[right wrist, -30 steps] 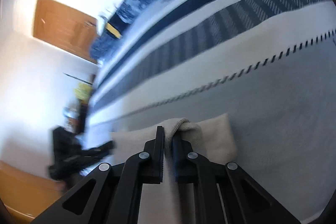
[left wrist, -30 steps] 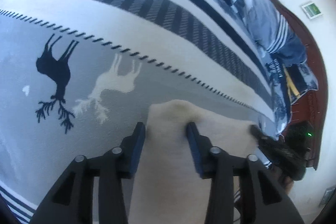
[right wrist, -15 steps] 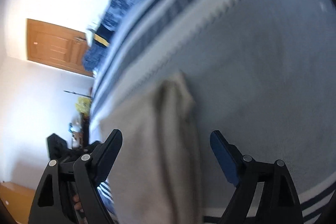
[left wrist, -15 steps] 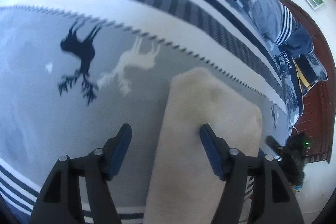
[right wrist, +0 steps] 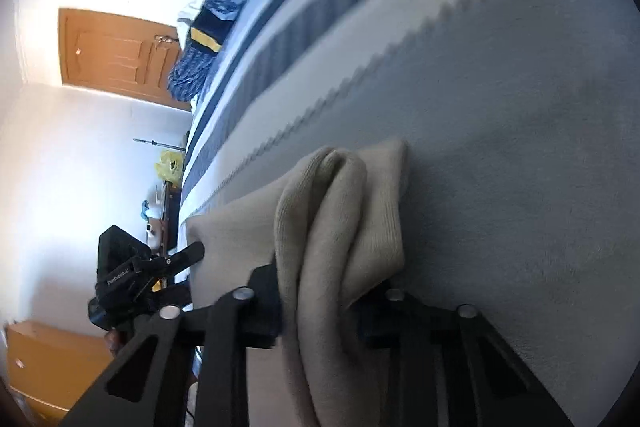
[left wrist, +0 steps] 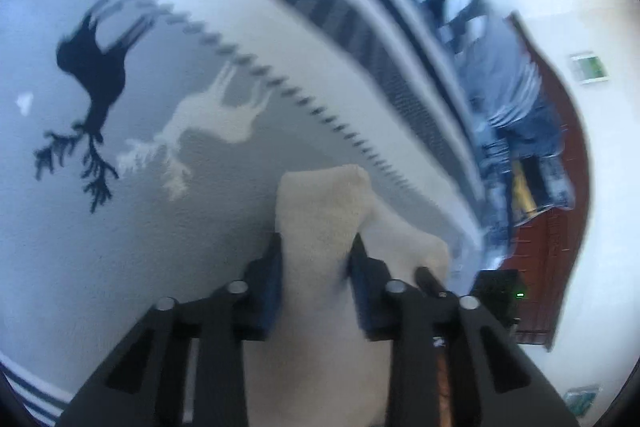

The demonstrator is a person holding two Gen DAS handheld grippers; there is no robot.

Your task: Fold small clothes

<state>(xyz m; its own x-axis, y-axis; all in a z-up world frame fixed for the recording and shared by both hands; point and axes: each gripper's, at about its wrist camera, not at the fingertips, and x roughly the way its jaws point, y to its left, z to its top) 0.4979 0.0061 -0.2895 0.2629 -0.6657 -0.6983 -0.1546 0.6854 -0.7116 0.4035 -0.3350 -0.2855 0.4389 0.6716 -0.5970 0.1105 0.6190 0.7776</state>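
A beige knit garment [left wrist: 320, 211] is seen lying on a grey bedspread [left wrist: 120, 247] with deer motifs. Its near edge is bunched between the closing jaws of the left hand-held gripper [left wrist: 316, 267]. A gathered fold [right wrist: 320, 219] is likewise enclosed by the closing right hand-held gripper [right wrist: 320, 291].

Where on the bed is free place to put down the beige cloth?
Bare grey blanket lies right of the beige cloth, below the zigzag line. Left, by the deer prints, is free. The far end, with piled clothes, is crowded.
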